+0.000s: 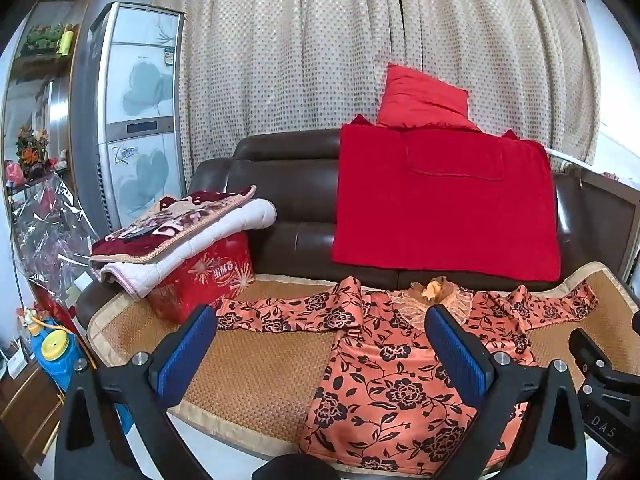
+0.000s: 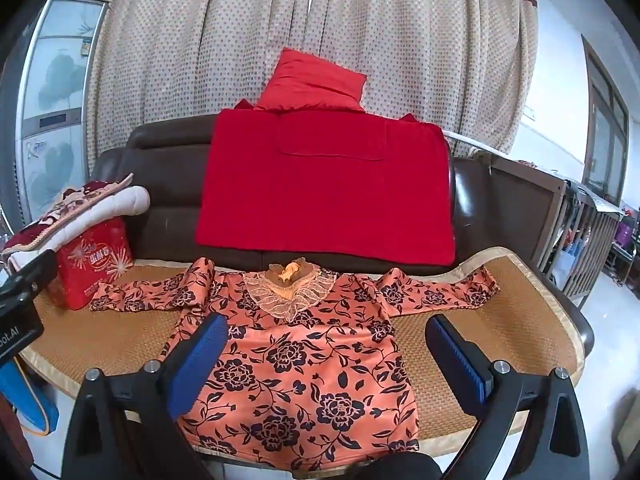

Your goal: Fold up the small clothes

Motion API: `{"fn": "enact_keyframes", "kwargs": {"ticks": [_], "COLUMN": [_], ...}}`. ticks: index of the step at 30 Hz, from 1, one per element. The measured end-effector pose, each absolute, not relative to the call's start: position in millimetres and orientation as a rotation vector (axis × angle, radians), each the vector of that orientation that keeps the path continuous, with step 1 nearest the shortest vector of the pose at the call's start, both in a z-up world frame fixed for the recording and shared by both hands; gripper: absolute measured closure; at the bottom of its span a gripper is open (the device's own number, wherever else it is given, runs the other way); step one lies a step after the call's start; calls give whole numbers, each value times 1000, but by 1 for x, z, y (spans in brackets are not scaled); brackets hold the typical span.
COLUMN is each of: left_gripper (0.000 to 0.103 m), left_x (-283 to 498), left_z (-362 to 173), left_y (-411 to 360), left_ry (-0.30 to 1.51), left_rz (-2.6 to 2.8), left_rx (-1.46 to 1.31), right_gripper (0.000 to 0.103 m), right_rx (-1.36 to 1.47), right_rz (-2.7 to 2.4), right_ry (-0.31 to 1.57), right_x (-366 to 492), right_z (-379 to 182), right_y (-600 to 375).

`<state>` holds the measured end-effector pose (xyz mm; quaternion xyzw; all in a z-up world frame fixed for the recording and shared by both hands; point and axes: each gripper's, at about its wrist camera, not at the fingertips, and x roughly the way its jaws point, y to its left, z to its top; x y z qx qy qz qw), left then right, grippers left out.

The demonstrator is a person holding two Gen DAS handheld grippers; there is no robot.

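An orange long-sleeved top with black flowers and a lace collar (image 2: 304,360) lies flat, front up, on a woven mat (image 2: 500,320) over the sofa seat, both sleeves spread sideways. In the left wrist view the same top (image 1: 384,384) fills the lower right. My left gripper (image 1: 320,344) hovers open above the top's left side and the mat, nothing between its blue pads. My right gripper (image 2: 328,352) hangs open over the top's body, holding nothing. Its black housing (image 1: 600,380) shows at the right edge of the left wrist view.
A red blanket (image 2: 328,188) and red pillow (image 2: 316,80) drape the brown sofa back (image 2: 160,184). A red box (image 1: 204,280) with folded quilts (image 1: 180,236) on it stands at the mat's left end, touching the left sleeve. Curtains hang behind; a crib-like rail (image 2: 580,232) stands at right.
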<state>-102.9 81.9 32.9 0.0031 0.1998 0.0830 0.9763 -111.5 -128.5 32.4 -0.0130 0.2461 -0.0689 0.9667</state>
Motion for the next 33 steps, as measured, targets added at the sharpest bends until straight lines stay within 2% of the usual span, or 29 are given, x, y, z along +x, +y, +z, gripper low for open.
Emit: {"fn": "enact_keyframes", "kwargs": {"ticks": [33], "left_gripper": [0], "left_x": [-96], "left_z": [27], "left_y": [75], "left_ry": [417], "left_rz": [184], "left_rx": [31], "right_gripper": [2], "right_rx": [16], "right_rz": [-132], "right_ry": [526], "right_x": [-105], "right_z": [18], "right_y": [-140]}}
